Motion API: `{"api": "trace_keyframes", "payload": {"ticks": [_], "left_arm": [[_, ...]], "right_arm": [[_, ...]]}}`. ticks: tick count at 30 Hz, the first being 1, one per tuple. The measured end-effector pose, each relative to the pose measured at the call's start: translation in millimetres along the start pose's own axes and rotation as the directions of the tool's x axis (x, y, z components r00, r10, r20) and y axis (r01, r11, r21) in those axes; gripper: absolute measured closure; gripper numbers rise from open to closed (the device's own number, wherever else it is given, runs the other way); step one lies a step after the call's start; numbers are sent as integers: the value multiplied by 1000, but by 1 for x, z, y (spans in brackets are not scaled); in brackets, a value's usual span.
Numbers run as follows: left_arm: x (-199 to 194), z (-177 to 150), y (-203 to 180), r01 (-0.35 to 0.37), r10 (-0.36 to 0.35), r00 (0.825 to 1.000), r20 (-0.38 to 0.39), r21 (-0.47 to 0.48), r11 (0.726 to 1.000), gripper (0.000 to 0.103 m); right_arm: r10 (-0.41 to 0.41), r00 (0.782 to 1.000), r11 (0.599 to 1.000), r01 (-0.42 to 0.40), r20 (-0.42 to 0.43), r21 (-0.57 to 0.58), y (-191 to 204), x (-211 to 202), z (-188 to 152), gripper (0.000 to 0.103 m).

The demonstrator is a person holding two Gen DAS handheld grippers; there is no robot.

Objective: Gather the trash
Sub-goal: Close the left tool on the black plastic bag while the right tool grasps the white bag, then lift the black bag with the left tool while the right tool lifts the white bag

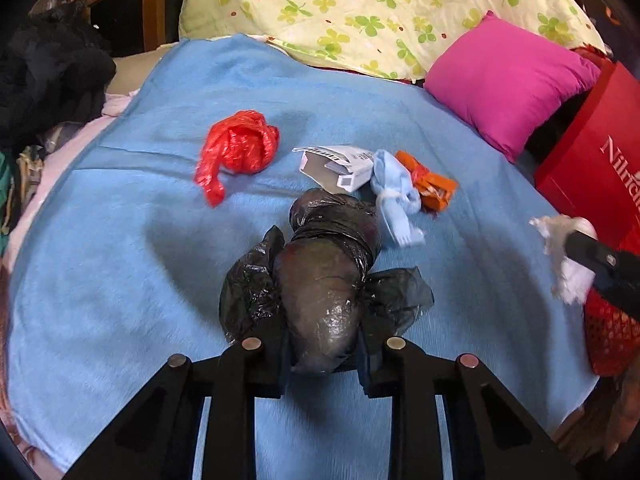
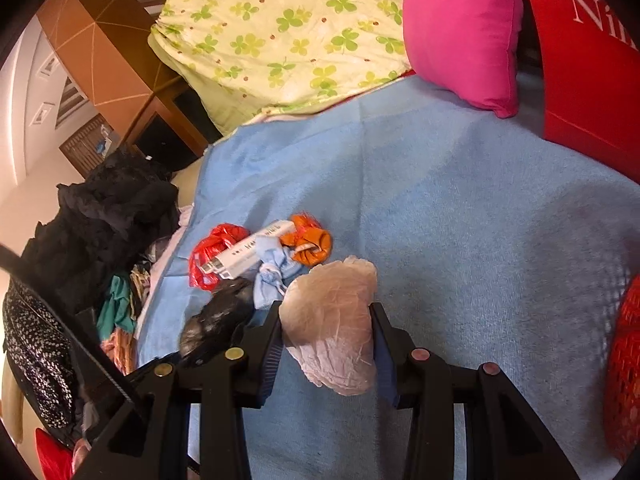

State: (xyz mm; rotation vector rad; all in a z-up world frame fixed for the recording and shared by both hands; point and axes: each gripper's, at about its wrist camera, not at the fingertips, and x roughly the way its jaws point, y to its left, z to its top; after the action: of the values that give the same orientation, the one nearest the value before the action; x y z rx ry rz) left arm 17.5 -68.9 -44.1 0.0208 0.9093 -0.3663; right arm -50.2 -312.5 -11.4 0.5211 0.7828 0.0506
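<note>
My left gripper (image 1: 322, 344) is shut on a knotted black plastic bag (image 1: 320, 280) over the blue blanket (image 1: 120, 240). My right gripper (image 2: 328, 336) is shut on a crumpled white tissue (image 2: 332, 332); it shows at the right edge of the left wrist view (image 1: 568, 264). On the blanket lie a red plastic bag (image 1: 236, 148), a white carton (image 1: 340, 164), a light blue cloth scrap (image 1: 396, 192) and an orange wrapper (image 1: 432, 184). In the right wrist view this pile (image 2: 272, 252) lies ahead to the left, with the black bag (image 2: 220, 316) beside my left finger.
A red mesh basket (image 1: 608, 332) stands at the right edge, also in the right wrist view (image 2: 624, 380). A red paper bag (image 1: 592, 152) and a pink pillow (image 1: 508, 80) are at the back right. A clover-print quilt (image 1: 360, 8) lies behind. Dark clothes (image 1: 48, 76) are piled left.
</note>
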Motion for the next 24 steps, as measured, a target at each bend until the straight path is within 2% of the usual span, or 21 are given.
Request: {"api": "trace_keyframes", "payload": {"ticks": [6, 7, 9, 10, 16, 22, 23, 24], "left_arm": [[-3, -7, 13, 3, -4, 999, -34, -5, 1000, 72], [-4, -7, 15, 0, -1, 999, -34, -8, 1000, 68], [-4, -5, 15, -13, 13, 999, -31, -20, 1000, 40], [-5, -4, 17, -16, 15, 1000, -24, -24, 1000, 37], [0, 2, 12, -32, 32, 999, -10, -6, 999, 35], [10, 6, 11, -47, 47, 999, -16, -15, 999, 35], [12, 5, 9, -47, 47, 999, -22, -8, 999, 35], [13, 4, 8, -39, 39, 999, -25, -3, 999, 45]], "right_arm": [[-48, 995, 999, 49, -85, 0, -5, 22, -6, 59], [-56, 993, 998, 57, -104, 0, -6, 27, -8, 59], [-60, 987, 998, 61, -147, 2, -5, 36, -11, 55], [-64, 986, 998, 66, -156, 4, -6, 40, -13, 55], [-69, 977, 997, 77, -201, 32, -4, 50, -19, 41], [-71, 978, 996, 81, -195, 41, -7, 47, -19, 41], [-72, 979, 996, 80, -190, 37, -7, 46, -19, 41], [-75, 979, 996, 81, -188, 23, -6, 46, -20, 41]]}}
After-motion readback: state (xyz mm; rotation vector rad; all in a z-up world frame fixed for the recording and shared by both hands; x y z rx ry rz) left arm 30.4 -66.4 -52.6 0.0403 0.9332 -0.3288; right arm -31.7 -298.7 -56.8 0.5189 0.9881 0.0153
